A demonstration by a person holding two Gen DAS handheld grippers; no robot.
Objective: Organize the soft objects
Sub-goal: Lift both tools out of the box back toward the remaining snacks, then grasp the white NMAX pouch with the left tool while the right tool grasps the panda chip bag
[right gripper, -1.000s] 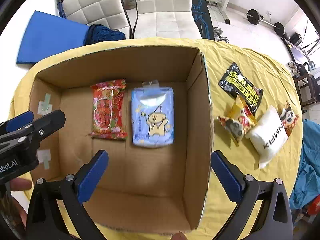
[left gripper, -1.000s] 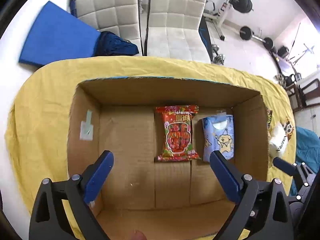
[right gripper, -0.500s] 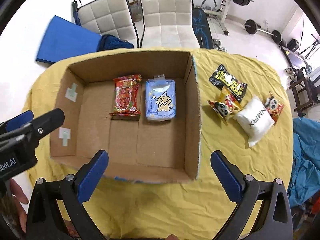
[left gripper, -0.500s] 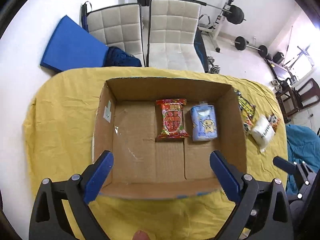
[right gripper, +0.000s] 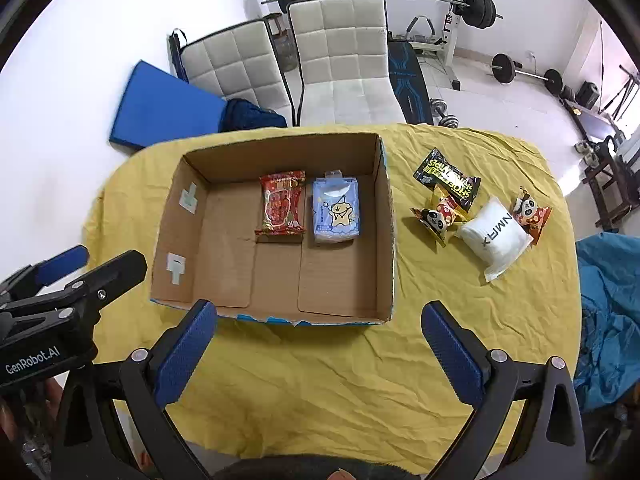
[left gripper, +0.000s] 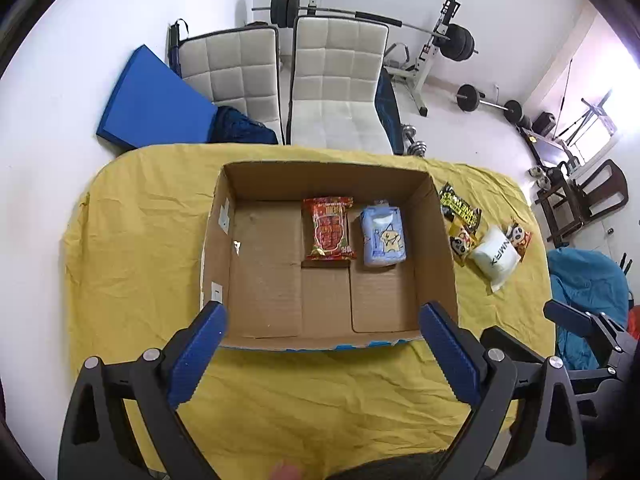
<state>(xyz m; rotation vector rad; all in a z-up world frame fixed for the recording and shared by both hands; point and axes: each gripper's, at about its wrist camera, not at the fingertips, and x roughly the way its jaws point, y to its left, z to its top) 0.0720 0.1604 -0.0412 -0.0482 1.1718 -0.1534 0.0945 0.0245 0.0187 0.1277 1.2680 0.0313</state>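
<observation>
An open cardboard box [left gripper: 440, 248] [right gripper: 386, 220] stands on the yellow-covered table [left gripper: 140, 240] [right gripper: 360, 380]. Inside lie a red snack packet [left gripper: 329, 229] [right gripper: 282, 208] and a light blue tissue pack [left gripper: 382, 236] [right gripper: 335, 211]. To the right of the box lie a black packet [right gripper: 446, 178] [left gripper: 458, 208], a white pouch [right gripper: 494, 236] [left gripper: 496, 256] and two panda packets [right gripper: 436, 218] [right gripper: 530, 214]. My left gripper [left gripper: 320, 344] and right gripper [right gripper: 318, 342] are both open and empty, held above the table's near side, short of the box.
Two white padded chairs [left gripper: 338, 84] and a blue mat [left gripper: 152, 100] stand beyond the table. Weights and a bench [right gripper: 404, 64] are at the back. A teal cloth [right gripper: 608, 308] lies at the right. The left gripper's body [right gripper: 60, 300] shows at the left.
Both grippers have pulled back and up from the box, so the whole box and table come into view. Both stay open and empty. The packets have not moved.
</observation>
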